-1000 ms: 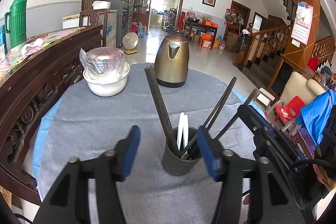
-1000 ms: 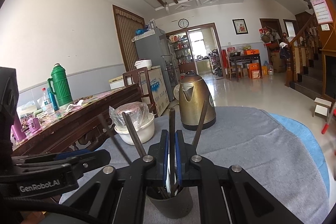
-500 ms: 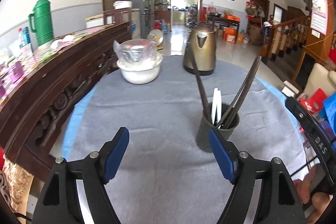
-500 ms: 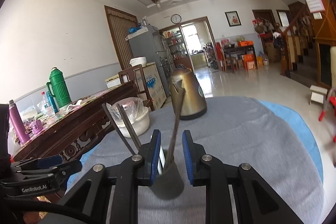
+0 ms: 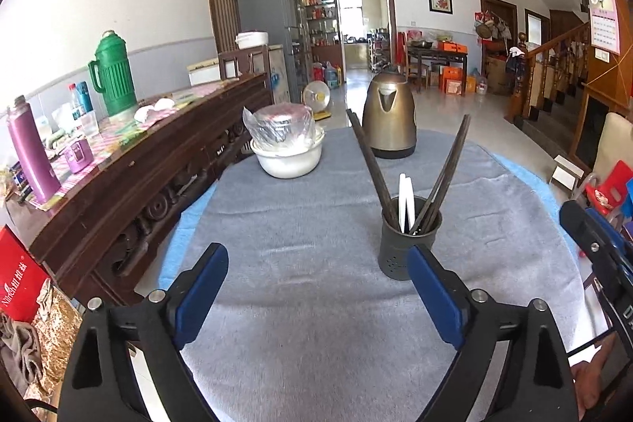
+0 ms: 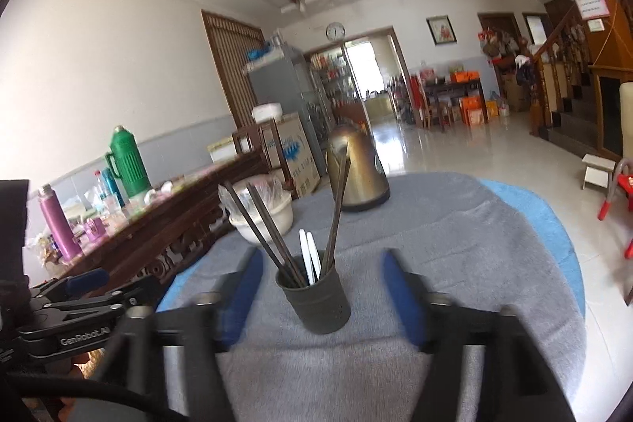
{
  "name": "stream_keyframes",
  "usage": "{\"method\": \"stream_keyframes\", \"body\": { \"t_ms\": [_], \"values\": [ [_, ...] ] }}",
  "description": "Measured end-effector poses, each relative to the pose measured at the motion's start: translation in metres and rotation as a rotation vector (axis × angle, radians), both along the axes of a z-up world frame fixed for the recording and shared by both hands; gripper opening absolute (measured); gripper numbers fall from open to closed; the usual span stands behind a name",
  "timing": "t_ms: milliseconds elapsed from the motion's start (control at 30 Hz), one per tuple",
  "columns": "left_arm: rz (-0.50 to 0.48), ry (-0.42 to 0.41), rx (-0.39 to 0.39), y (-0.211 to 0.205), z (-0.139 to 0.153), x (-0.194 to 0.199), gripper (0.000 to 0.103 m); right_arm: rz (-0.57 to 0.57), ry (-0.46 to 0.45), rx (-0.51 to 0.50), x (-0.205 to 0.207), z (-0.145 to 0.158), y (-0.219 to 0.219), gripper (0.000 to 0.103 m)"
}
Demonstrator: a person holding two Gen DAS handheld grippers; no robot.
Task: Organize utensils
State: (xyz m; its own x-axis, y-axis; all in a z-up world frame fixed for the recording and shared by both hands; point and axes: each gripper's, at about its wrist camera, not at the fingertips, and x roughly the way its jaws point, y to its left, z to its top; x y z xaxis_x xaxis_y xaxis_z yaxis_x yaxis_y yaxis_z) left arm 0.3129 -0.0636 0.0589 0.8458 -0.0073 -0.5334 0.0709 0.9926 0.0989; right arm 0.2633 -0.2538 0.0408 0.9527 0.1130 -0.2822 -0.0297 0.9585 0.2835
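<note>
Left wrist view: the left gripper [image 5: 316, 287] has just been opening and its blue pads [image 5: 199, 289] stand wide apart over bare grey cloth [image 5: 300, 343], nothing between them. The dark utensil cup [image 5: 407, 244] stands upright on the cloth just beyond the right-hand pad, which covers part of its base. Dark chopsticks [image 5: 370, 165] lean out of the cup to either side of two white utensils [image 5: 404, 202]; their lower ends are hidden inside. At the right edge the right gripper is cut off by the frame.

Right wrist view: the right gripper [image 6: 320, 297] is blurred; its jaws have just been opening and now flank the cup [image 6: 316, 299] without touching it. The chopsticks [image 6: 338, 212] partly hide the brass-coloured kettle [image 6: 364, 176] behind. A white bowl [image 6: 257, 220] under plastic wrap is soft-focused and hard to read.
</note>
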Motion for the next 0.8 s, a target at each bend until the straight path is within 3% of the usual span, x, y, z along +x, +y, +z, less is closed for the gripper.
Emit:
{"method": "stream_keyframes", "body": {
  "t_ms": [233, 433, 800],
  "values": [
    [0.009, -0.073, 0.047, -0.011, 0.013, -0.029, 0.098, -0.027, -0.062, -0.033, -0.036, 0.015, -0.002, 0.070],
    [0.011, -0.083, 0.071, -0.015, 0.021, -0.049, 0.099, -0.021, -0.089, -0.039, -0.057, 0.024, -0.001, 0.070],
    [0.065, -0.070, 0.111, -0.008, 0.026, -0.073, 0.099, 0.021, -0.037, -0.042, -0.077, 0.027, 0.008, 0.074]
  ]
}}
